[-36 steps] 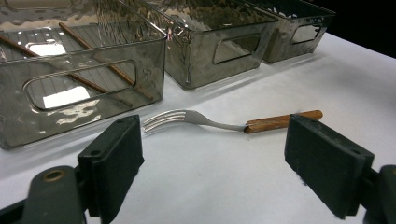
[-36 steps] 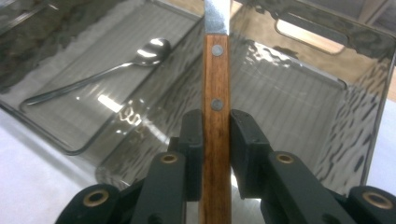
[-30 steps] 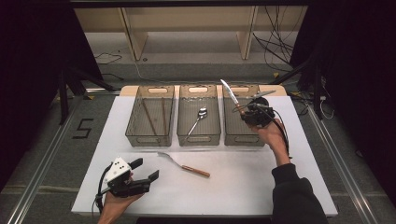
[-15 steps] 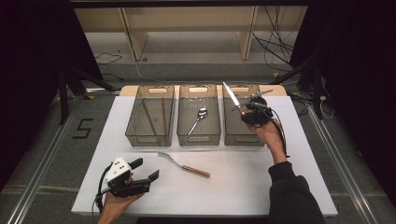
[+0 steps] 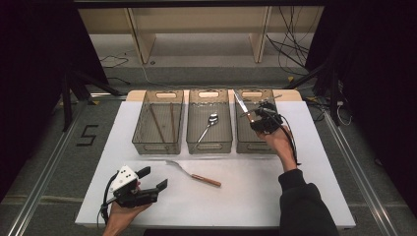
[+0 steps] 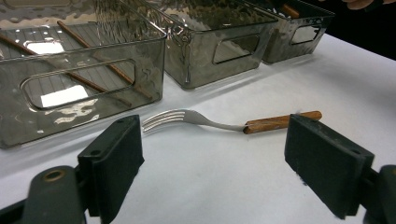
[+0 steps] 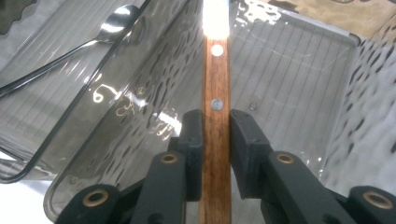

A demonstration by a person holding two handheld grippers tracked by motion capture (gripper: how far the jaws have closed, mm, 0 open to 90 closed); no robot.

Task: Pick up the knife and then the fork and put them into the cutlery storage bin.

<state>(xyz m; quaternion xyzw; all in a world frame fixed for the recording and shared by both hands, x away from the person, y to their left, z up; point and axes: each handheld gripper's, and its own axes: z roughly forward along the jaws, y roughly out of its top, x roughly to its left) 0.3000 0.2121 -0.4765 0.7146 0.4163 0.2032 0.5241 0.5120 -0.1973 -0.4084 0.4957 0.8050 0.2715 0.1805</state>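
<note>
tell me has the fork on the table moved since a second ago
No. The fork lies in the same spot on the white table, just in front of the middle bin, tines toward the left bin.

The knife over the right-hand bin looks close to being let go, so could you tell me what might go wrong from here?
1. The right tool pinches the knife only by its narrow wooden handle, so it could pivot or slip.
2. The blade tilts up above the right bin; released so, it might strike the rim and land outside.
</note>
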